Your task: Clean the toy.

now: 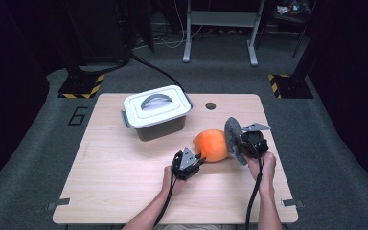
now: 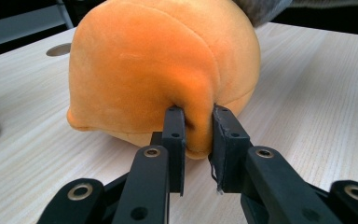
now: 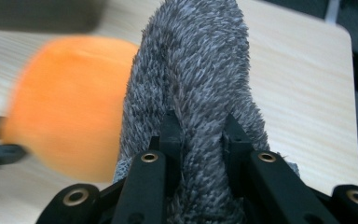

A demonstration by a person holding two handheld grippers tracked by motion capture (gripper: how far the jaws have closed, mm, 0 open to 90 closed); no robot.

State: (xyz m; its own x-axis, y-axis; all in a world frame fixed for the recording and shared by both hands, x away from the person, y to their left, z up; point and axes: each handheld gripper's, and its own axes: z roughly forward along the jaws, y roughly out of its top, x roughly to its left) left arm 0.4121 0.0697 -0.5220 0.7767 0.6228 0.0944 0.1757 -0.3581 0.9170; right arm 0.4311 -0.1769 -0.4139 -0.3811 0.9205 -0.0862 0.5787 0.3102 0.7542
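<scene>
Orange plush (image 2: 163, 70) pinched between left fingers (image 2: 173, 135); grey cloth (image 3: 200, 93) between right fingers (image 3: 235, 140).

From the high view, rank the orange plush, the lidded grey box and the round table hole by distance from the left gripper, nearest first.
1. Orange plush: pinched in the left gripper, just to its right.
2. Lidded grey box: farther back, slightly left.
3. Round table hole: near the far edge, behind the plush; only slightly farther than the box.

One orange plush (image 1: 212, 145), one grey cloth (image 1: 233, 135), one lidded box (image 1: 157, 112), two tools: the left (image 1: 197, 161) and the right (image 1: 239, 143). One bench (image 1: 115, 177) carries them all.
</scene>
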